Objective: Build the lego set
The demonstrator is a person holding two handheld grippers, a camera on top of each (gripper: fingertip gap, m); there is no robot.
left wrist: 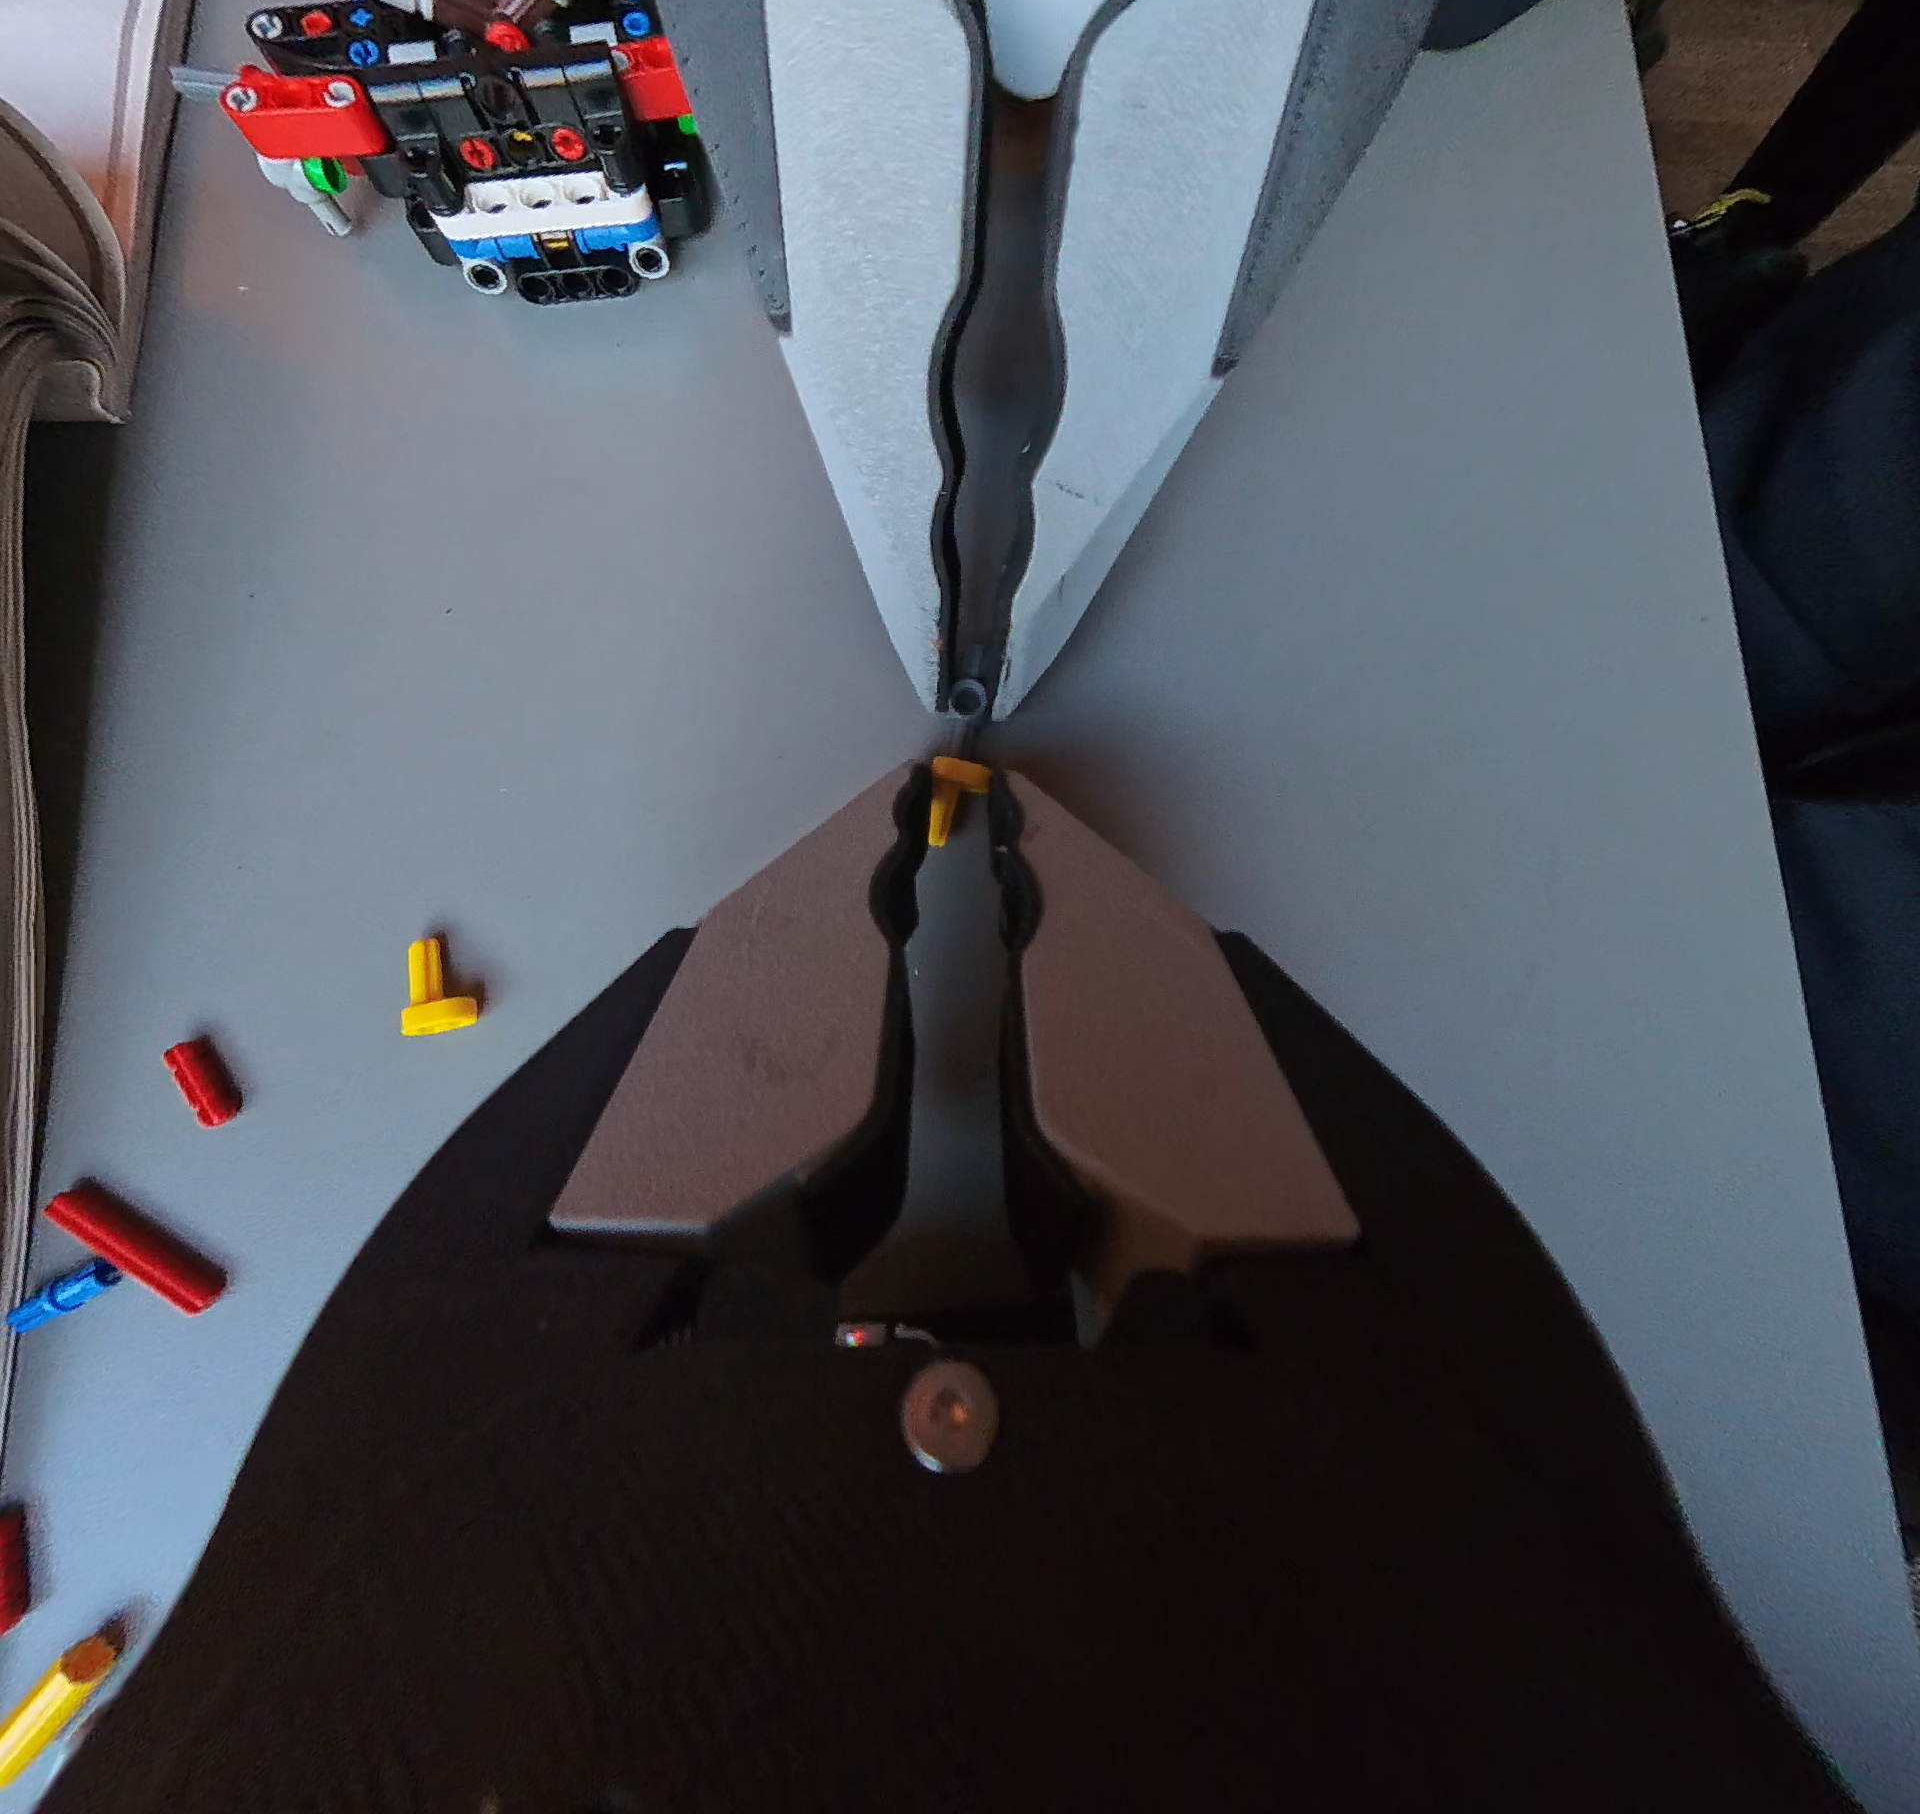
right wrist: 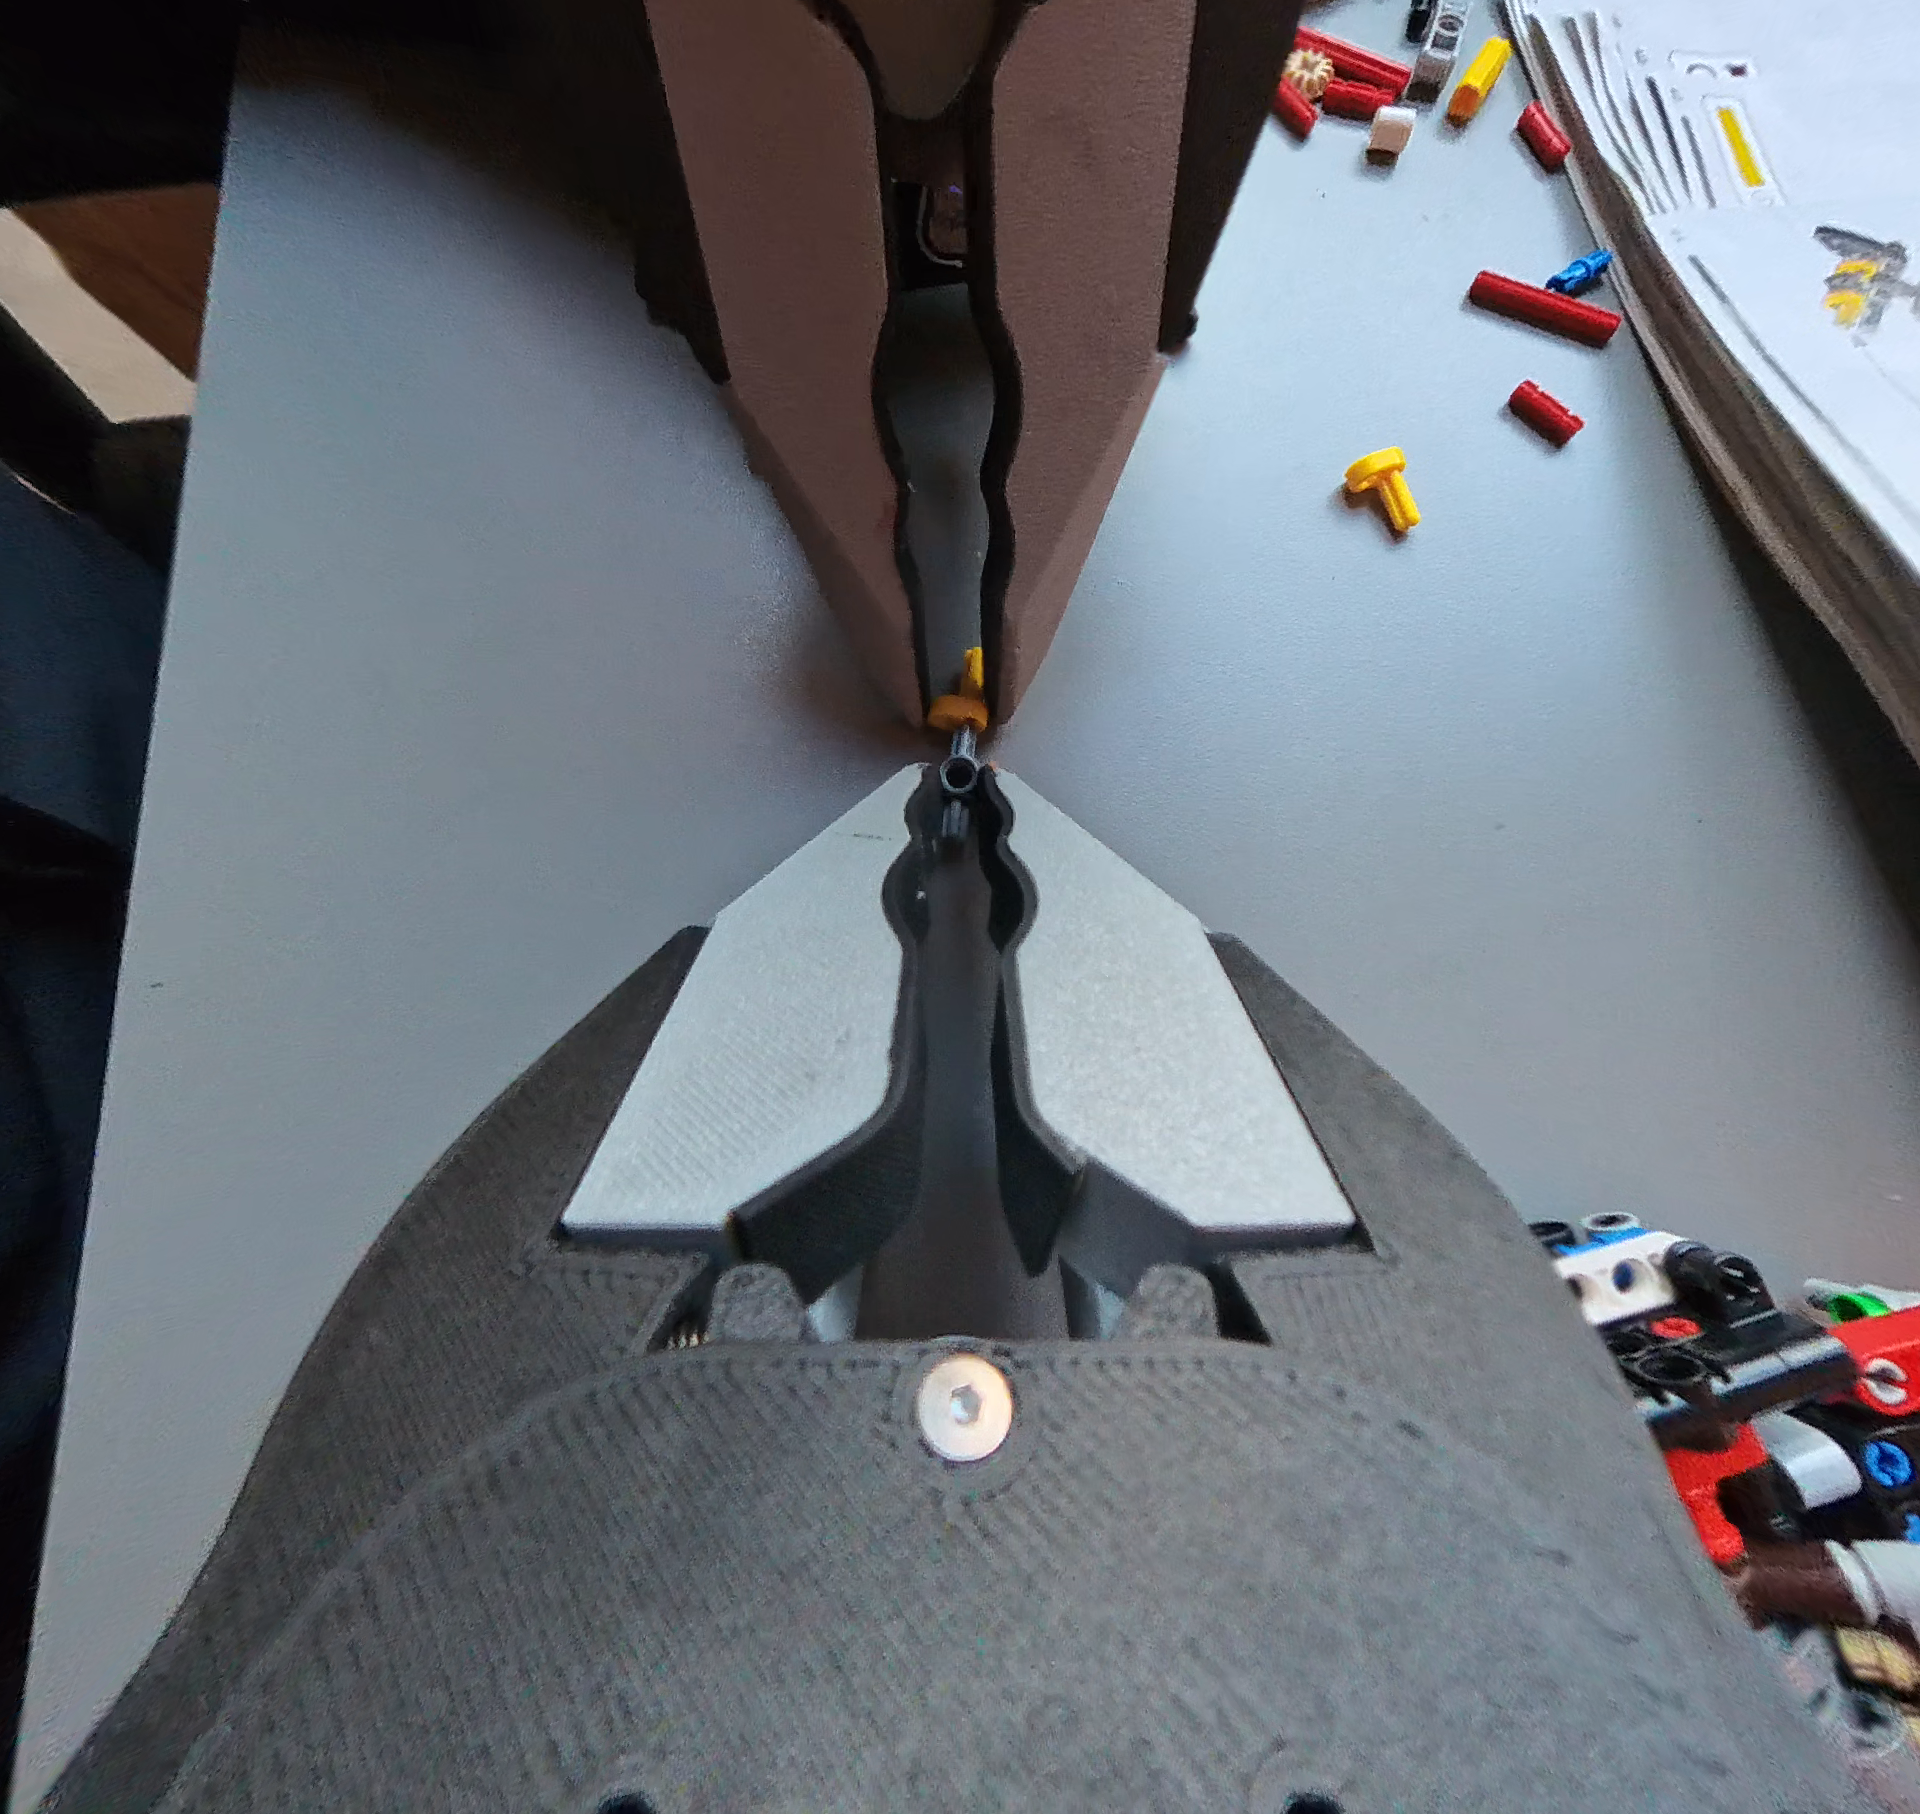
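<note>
Item, left gripper [left wrist: 958, 777]: brown fingers, jaws nearly closed and pinching a small orange T-shaped pin [left wrist: 951, 793] by its flat head, the stem lying back in the slot between the fingers; we judge the head is kept foremost so it faces the opposing piece.

Item, right gripper [right wrist: 961, 777]: grey fingers, jaws closed on a dark grey connector with a round hole [right wrist: 958, 777]; a thin stub points forward from it and appears to touch the orange head; we judge the two are held tip to tip, above the grey table [right wrist: 520, 621], so the pieces line up on one axis.

Item, loose stock near the left gripper: a yellow T-pin [left wrist: 434, 990]; red sleeves [left wrist: 203, 1084]; a blue pin [left wrist: 62, 1291].

Item, partly built brick model [left wrist: 488, 133], set well apart; a paper booklet [right wrist: 1766, 154] at the table edge.
</note>
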